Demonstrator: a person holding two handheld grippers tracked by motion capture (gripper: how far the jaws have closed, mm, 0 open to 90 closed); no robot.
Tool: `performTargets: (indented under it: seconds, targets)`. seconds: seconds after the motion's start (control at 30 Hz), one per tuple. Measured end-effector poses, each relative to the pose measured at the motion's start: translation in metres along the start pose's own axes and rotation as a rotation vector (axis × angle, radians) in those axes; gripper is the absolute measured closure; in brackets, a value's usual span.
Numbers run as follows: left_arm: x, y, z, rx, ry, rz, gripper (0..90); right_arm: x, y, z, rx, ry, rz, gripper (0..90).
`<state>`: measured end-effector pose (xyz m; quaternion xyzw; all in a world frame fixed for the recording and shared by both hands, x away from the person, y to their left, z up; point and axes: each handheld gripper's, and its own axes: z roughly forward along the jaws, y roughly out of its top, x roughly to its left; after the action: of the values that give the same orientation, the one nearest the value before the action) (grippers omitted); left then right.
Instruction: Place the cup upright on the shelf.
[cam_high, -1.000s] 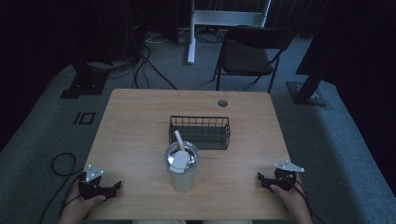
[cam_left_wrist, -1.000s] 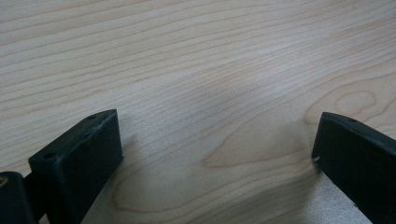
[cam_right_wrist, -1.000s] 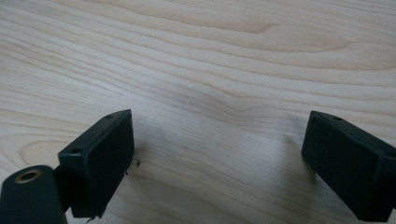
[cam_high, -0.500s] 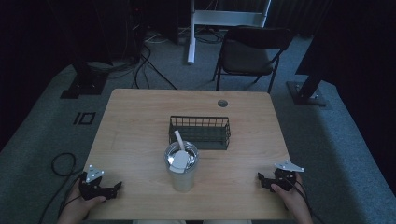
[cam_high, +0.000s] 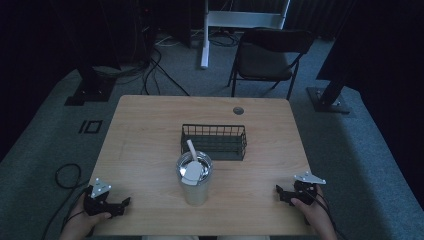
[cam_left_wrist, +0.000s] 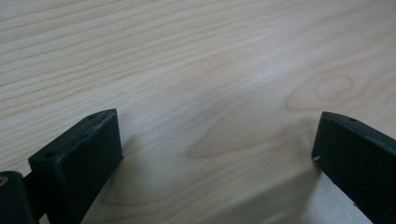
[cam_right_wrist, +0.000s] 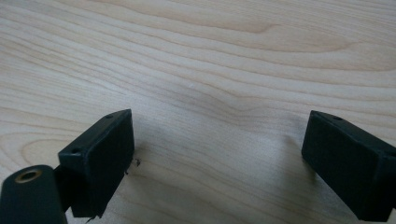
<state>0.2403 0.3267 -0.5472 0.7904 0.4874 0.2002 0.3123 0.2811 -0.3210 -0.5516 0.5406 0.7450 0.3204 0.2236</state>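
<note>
The cup (cam_high: 194, 179) is a metal tumbler, wider at the rim than at the foot, standing upright near the front edge of the tabletop (cam_high: 150, 135), about midway between the two hands. A white, flat-ended utensil (cam_high: 191, 161) leans inside it, its handle poking up over the rim toward the far side. Just behind the cup sits a dark wire basket (cam_high: 214, 141), long side toward me, close to the cup; from here I cannot tell whether the two touch.

The left tongs (cam_high: 121, 204) rest at the front left corner of the tabletop, held in the person's left hand (cam_high: 82, 224), and the right tongs (cam_high: 280, 194) lie at the front right corner in the right hand (cam_high: 312, 212). Both are well apart from the cup.

From above the tongs are small and dark, and their spread is hard to read. The left gripper view makes it plain: the left tongs (cam_left_wrist: 217, 154) stand wide apart with bare wood grain between them. The right gripper view gives the same for the right tongs (cam_right_wrist: 217, 154), gaping over pale wood and gripping nothing. A folding chair (cam_high: 270, 55) stands on the grey floor beyond the tabletop.
</note>
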Motion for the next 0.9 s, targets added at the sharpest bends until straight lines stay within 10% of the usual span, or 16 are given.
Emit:
performTargets:
  seconds: [0.9]
  targets:
    - [-0.010,0.002,0.000,0.001,-0.019,0.061,2.3,0.013,0.006,0.001,-0.062,0.077,-0.044,9.1]
